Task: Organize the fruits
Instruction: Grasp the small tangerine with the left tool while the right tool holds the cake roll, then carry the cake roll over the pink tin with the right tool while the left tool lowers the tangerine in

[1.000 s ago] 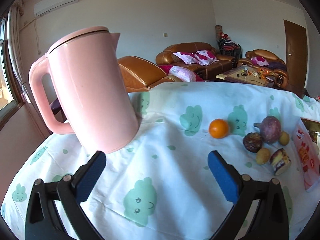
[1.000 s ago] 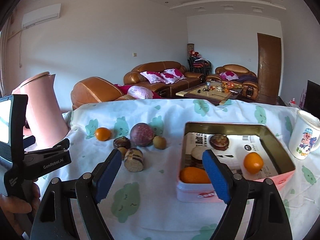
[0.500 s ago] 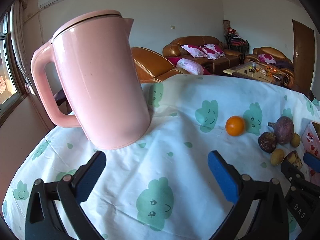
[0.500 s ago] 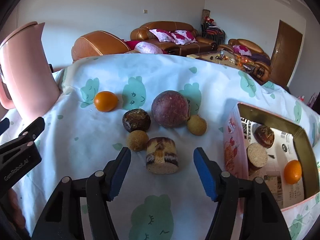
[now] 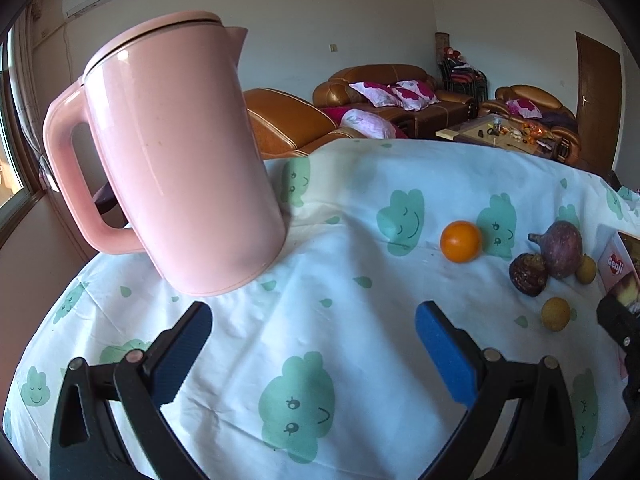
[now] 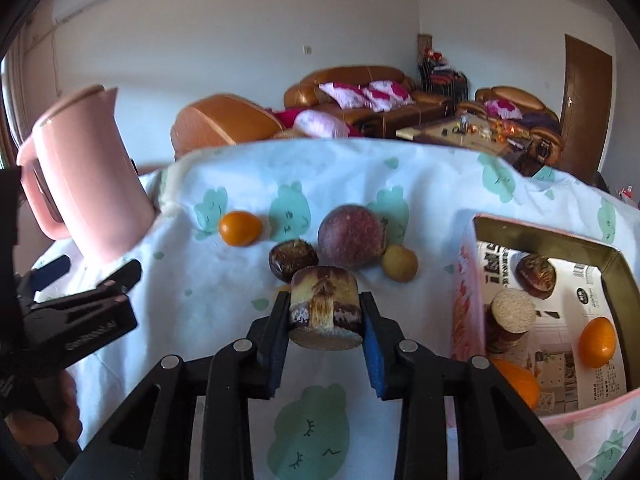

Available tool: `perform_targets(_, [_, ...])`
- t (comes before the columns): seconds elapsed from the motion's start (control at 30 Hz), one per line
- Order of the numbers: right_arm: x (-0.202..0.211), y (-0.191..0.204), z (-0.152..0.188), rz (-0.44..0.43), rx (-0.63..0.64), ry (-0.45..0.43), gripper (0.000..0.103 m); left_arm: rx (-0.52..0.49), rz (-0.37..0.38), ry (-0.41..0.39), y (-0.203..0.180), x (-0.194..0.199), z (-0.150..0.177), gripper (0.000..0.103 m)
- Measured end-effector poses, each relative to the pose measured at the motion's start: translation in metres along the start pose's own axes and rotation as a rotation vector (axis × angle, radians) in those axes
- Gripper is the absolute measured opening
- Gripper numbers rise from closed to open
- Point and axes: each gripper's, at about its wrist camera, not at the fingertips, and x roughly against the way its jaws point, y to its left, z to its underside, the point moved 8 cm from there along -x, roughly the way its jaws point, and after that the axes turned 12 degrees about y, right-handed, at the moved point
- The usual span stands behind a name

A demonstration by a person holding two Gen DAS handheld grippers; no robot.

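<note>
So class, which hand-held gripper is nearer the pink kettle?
Left. The left hand-held gripper sits open just in front of the pink kettle; the right hand-held gripper is further right, clamping a cut fruit chunk.

The right black two-finger tool (image 6: pixel 325 320) with blue pads has just been closing, and its pads now press both sides of a brown cylindrical fruit piece (image 6: pixel 325 312). The left black tool (image 5: pixel 312 344) hangs with jaws spread wide, holding nothing.
</note>
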Motion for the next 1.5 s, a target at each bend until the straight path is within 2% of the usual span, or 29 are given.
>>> perform_targets(0.17, [0.029,-0.011,-0.009,0.076,-0.004,-0.134,0.035,0.001,0.058,0.018,-0.016,-0.003,-0.008,0.103])
perform_targets(0.3, [0.042,-0.030,-0.023,0.120,-0.039,-0.199,0.035,0.006,0.123,0.017,-0.039,-0.008,-0.036,0.101])
perform_targets(0.4, [0.048,-0.040,-0.026,0.139,-0.063,-0.222,0.035,-0.027,0.173,0.017,-0.065,-0.016,-0.057,0.100])
perform_targets(0.47, [0.047,-0.044,-0.027,0.132,-0.079,-0.218,0.035,-0.047,0.178,0.056,-0.080,-0.031,-0.064,0.083])
perform_targets(0.53, [0.045,-0.047,-0.028,0.133,-0.086,-0.211,0.035,-0.054,0.189,0.115,-0.091,-0.049,-0.068,0.073])
perform_targets(0.63, [0.040,-0.048,-0.026,0.123,-0.090,-0.195,0.035,-0.058,0.244,0.163,-0.104,-0.064,-0.070,0.072])
perform_targets(0.7, [0.038,-0.048,-0.024,0.118,-0.086,-0.187,0.035,-0.109,0.211,0.176,-0.115,-0.072,-0.068,0.064])
perform_targets(0.77, [0.035,-0.046,-0.024,0.112,-0.077,-0.177,0.035,-0.134,0.204,0.192,-0.120,-0.079,-0.066,0.063])
perform_targets(0.87, [0.031,-0.045,-0.023,0.107,-0.070,-0.167,0.035,-0.095,0.283,0.200,-0.117,-0.081,-0.067,0.058])
perform_targets(0.9, [0.029,-0.045,-0.024,0.108,-0.068,-0.163,0.035,-0.085,0.290,0.195,-0.115,-0.080,-0.067,0.054])
perform_targets(0.93, [0.028,-0.044,-0.023,0.109,-0.066,-0.157,0.035,-0.079,0.297,0.188,-0.114,-0.079,-0.068,0.041])
perform_targets(0.97, [0.028,-0.044,-0.024,0.109,-0.067,-0.156,0.035,-0.074,0.299,0.181,-0.113,-0.078,-0.068,0.035])
perform_targets(1.07, [0.028,-0.044,-0.023,0.114,-0.073,-0.162,0.035,-0.049,0.302,0.158,-0.107,-0.074,-0.067,0.035])
perform_targets(1.2, [0.032,-0.042,-0.024,0.125,-0.067,-0.184,0.035,0.013,0.234,0.059,-0.086,-0.056,-0.070,0.035])
perform_targets(1.33, [0.039,-0.043,-0.025,0.157,-0.057,-0.222,0.035,0.016,0.164,-0.025,-0.078,-0.033,-0.061,0.035])
perform_targets(1.5, [0.043,-0.045,-0.024,0.171,-0.060,-0.230,0.035,0.012,0.146,-0.067,-0.076,-0.009,-0.044,0.035])
